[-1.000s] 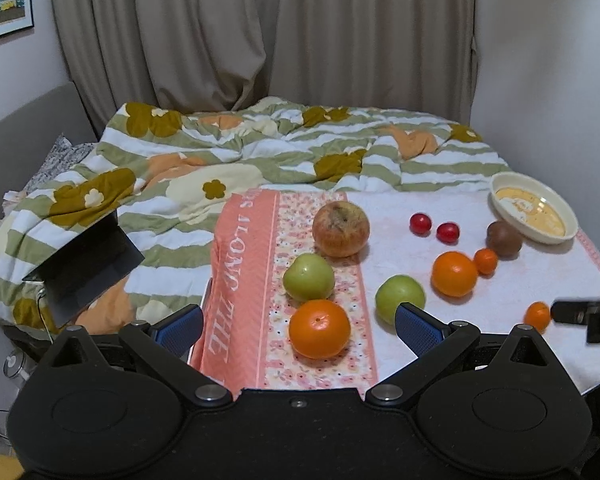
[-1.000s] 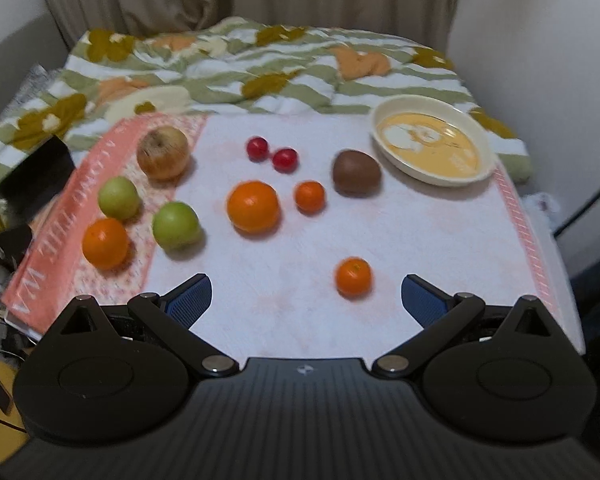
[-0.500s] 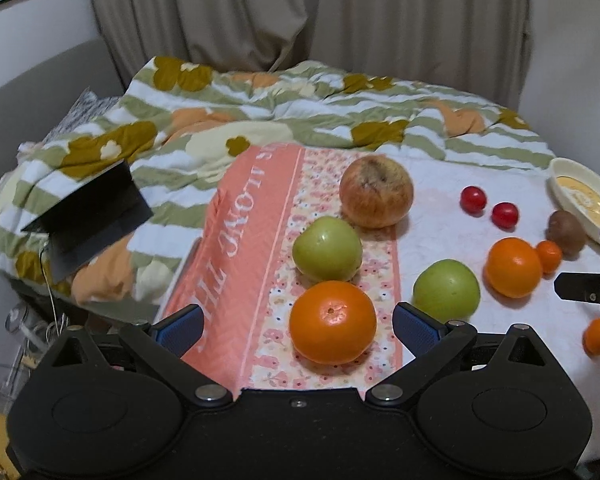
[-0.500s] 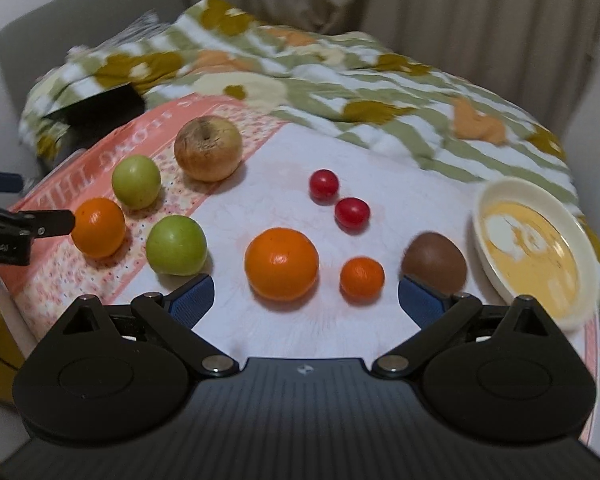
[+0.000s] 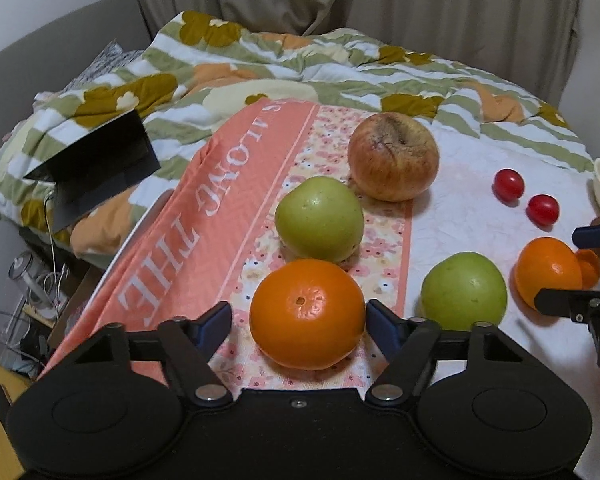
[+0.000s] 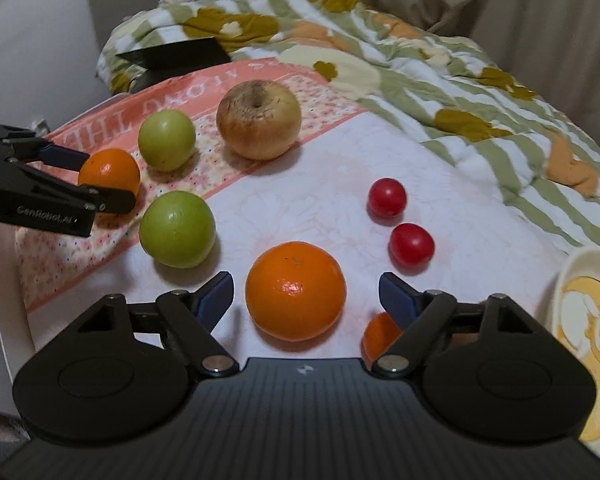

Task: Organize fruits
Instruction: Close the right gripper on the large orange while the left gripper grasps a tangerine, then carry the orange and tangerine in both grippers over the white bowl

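- Showing the left gripper [image 5: 298, 322] with jaws spread, one pad on either side of the near orange [image 5: 307, 314] on the floral runner [image 5: 236, 216]; the right-hand pad sits at or almost at the peel, the other stands clear, so nothing is gripped yet.
- Showing the right gripper [image 6: 306, 295] likewise spread around the middle orange [image 6: 296, 290] on the white table [image 6: 300, 200], both pads clear of the fruit.
- Remaining fruit: two green apples [image 6: 177, 229], a large blemished apple [image 6: 259, 119], two cherry tomatoes [image 6: 386, 197], a small mandarin [image 6: 380, 334] partly hidden behind the right finger, and a cream bowl [image 6: 580, 320] at the table edge.
- Handling, as judged: each orange is round, fairly firm and moderately weighty, with a dimpled peel offering fair friction; it may roll if nudged off-centre.
- Hold advised: across the widest girth, pads level and opposed, with modest pressure.
- The tomatoes look thin-skinned and easily crushed.
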Tool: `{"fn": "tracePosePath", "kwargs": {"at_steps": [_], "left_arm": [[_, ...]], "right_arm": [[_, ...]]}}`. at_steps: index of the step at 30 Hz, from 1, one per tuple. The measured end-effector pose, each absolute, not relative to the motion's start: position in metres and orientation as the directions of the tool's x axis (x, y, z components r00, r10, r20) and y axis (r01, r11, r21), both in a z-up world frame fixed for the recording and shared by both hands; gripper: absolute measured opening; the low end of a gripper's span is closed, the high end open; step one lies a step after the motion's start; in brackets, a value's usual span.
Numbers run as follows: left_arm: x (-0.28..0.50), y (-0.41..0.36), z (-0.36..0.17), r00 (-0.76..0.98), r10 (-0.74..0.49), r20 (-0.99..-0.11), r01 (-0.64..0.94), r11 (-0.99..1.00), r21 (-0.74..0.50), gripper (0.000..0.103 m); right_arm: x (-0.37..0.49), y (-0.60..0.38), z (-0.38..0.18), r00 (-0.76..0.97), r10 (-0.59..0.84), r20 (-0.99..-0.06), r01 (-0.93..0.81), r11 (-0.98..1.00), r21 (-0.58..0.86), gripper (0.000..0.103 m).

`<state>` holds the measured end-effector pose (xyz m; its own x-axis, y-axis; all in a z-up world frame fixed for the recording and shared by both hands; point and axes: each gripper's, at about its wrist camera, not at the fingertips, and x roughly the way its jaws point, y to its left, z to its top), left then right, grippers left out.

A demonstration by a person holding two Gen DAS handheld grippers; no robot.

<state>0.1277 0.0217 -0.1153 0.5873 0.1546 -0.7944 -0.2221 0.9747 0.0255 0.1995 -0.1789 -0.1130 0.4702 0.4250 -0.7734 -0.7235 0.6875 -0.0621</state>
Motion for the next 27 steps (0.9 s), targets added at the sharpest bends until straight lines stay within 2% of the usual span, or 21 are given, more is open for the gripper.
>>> {"fn": "tracePosePath", "kwargs": {"at_steps": [3,8,15,17,27], "left_arm": [[0.13,0.022,-0.117,0.587,0.138,-0.798,-0.222,0.975,0.005,0.065],[0.133,0.017,-0.117,0.587,0.15,-0.796,-0.217,0.976,0.024,0.065],[0.133,0.016,-0.117,0.586,0.145,-0.797,-0.198,0.98,0.032,0.065],[0.133,0.016,-0.117,0.587,0.142,-0.797,-0.192,0.981,0.033,0.065],[0.126,0.016,-0.108,0.6,0.118,-0.791,-0.167,0.986,0.02,0.064]], "right_arm": [[0.203,-0.176,-0.117,0.455,0.431,-0.779,-0.737,0.673,-0.059,0.092],[0.209,-0.172,-0.121,0.434,0.433,-0.79,-0.747,0.664,-0.046,0.086],[0.208,-0.168,-0.127,0.427,0.43,-0.795,-0.752,0.657,-0.048,0.085],[0.206,-0.167,-0.129,0.436,0.417,-0.797,-0.751,0.656,-0.068,0.075],[0.196,-0.174,-0.121,0.473,0.396,-0.787,-0.713,0.696,-0.078,0.074]]}}
